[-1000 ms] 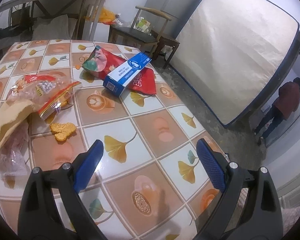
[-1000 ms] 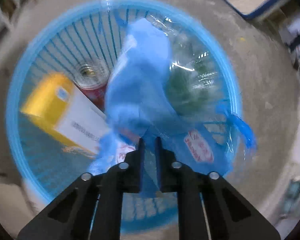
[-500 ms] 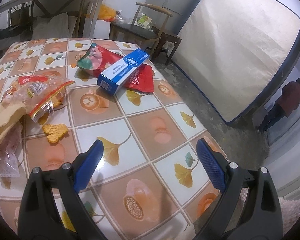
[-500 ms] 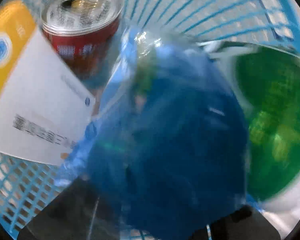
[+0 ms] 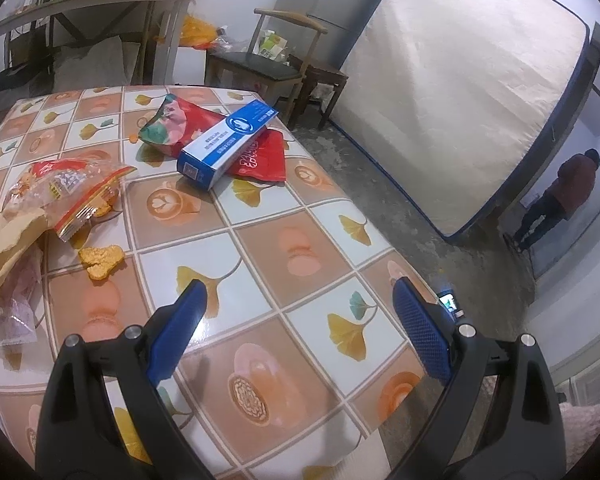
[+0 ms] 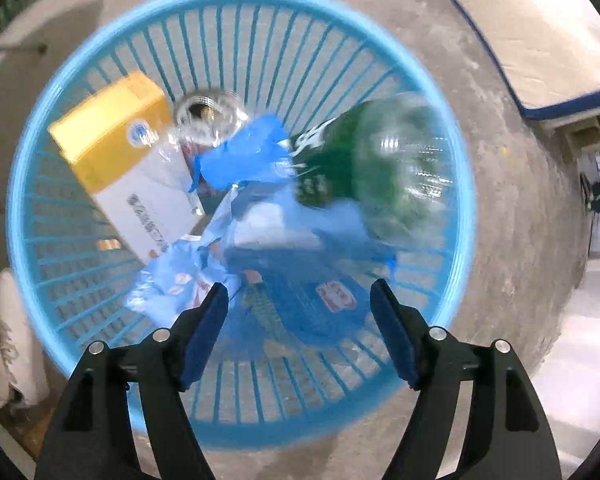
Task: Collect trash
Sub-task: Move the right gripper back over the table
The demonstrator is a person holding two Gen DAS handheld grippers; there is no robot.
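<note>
My left gripper stands apart and empty over the table. The snack bag, crumb and blue box lie there, well apart from it — a careless grab can push crumbs off the edge. My right gripper is opening above the basket; the blue wrapper lies inside, but it may snag a pad.

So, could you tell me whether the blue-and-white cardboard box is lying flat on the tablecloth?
No, the blue-and-white cardboard box rests on a red snack bag.
</note>
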